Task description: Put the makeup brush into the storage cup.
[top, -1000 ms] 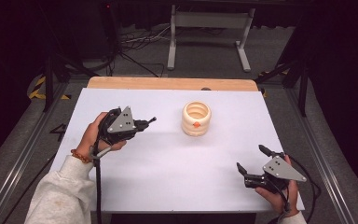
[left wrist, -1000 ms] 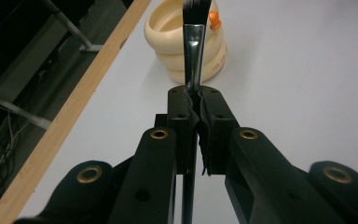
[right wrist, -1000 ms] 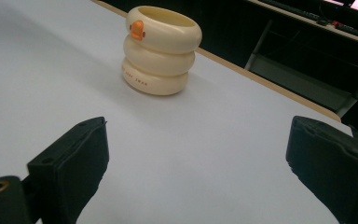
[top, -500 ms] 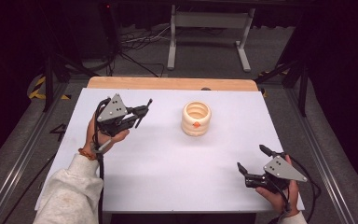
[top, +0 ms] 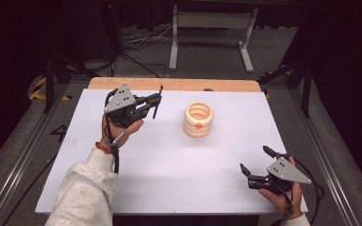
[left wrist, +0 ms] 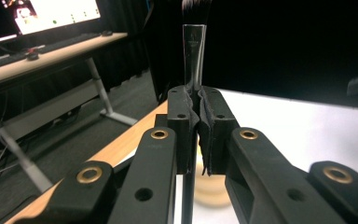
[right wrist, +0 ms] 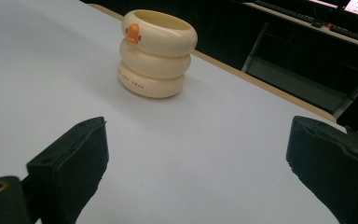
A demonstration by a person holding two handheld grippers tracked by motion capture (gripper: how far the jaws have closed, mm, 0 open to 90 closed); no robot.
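Left gripper has lifted off the near-left part of the table and swung toward the far edge. It's now raised, sitting left of the cream holder, jaws pointing right toward it. Its jaws are clamped tight on a makeup brush. In the left gripper view the metal ferrule and dark bristles stick up above the pads, the handle runs down between them, and the holder is a blur just below and beyond. In the high view the brush reads as a thin dark stick, roughly upright in the jaws.

Right gripper hasn't shifted: near-right corner, hand resting on the table, jaws spread wide with nothing in them. Its view looks across bare table at the holder: three stacked rings, orange duck bill on the top ring, mouth open upward.

Holder hasn't moved either; it stands upright, centre of the table, slightly toward the far side.

My read: the lift plus the move toward the holder is a carry phase, brush headed for the holder's opening. The brush is still left of the holder, not above the rim. Remaining: travel right, centre over the mouth, lower handle-first, release. Main risk is the handle tip clipping the top ring and tipping a light pot; the right gripper is free to steady it.
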